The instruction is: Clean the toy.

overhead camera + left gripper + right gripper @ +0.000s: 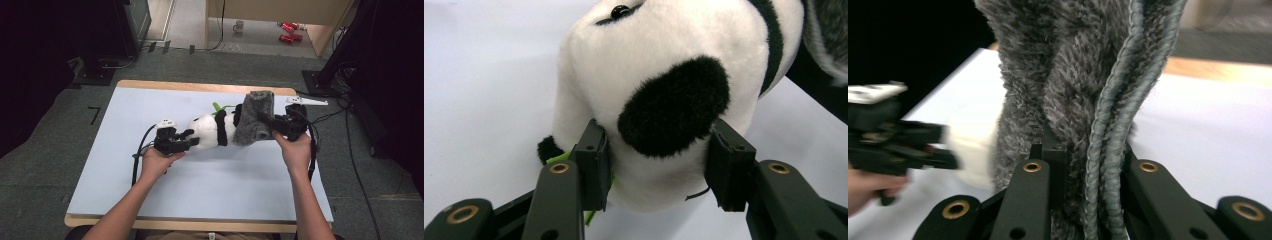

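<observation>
A black-and-white plush panda lies on its side in the middle of the white table top, with a green leaf sticking out behind it. My left gripper is shut on the panda's head; in the left gripper view the pads press into the white fur on both sides of a black ear patch. A grey furry cloth covers the panda's other end. My right gripper is shut on that cloth, whose fuzzy pile and corded edge run up between the jaws.
The table's wooden rim shows at the far side and the near edge. On the floor beyond stand a mug and red cans. Dark equipment stands flank the table, and cables trail on the right.
</observation>
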Demonstrator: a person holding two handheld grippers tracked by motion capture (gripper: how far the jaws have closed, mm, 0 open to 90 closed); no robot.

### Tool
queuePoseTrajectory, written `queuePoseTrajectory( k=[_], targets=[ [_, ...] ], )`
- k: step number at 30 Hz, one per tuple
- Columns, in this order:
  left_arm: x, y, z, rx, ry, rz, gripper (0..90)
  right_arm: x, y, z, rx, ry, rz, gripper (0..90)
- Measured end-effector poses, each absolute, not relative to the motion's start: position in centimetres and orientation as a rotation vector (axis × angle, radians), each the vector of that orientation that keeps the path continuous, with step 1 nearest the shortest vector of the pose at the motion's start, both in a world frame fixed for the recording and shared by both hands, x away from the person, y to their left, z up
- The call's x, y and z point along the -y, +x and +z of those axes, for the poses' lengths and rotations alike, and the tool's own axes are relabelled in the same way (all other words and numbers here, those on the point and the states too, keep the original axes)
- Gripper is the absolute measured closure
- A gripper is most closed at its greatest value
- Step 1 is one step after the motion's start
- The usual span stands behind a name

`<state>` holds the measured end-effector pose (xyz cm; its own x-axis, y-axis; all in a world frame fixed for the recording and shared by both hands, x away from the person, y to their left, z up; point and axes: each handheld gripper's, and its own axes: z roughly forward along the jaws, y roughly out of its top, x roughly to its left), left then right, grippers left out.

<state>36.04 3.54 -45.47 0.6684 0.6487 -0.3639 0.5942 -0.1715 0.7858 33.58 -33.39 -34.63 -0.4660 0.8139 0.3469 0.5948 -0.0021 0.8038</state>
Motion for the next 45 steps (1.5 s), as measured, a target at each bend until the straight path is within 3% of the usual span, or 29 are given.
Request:
queuePoseTrajectory(
  k=[8, 22, 33, 45],
  targets=[
    [-3.3, 35.6, -45.2, -0.981, 1.856, 0.089, 51.5, 28.4, 33.5, -34.2, -2.203, 1.358, 1.522, 78.6],
    [-2.4, 33.6, -45.1, -0.949, 1.901, 0.151, 52.8, 19.5, 33.8, -37.4, -2.46, 1.172, 1.42, 78.4],
    [-2.5, 33.9, -45.4, -0.946, 1.909, 0.128, 52.6, 20.1, 34.6, -39.1, -2.435, 1.184, 1.318, 78.3],
    [-2.9, 35.1, -45.2, -0.96, 1.891, 0.082, 52.9, 24.4, 35.2, -39.3, -2.333, 1.32, 1.236, 78.7]
  ],
)
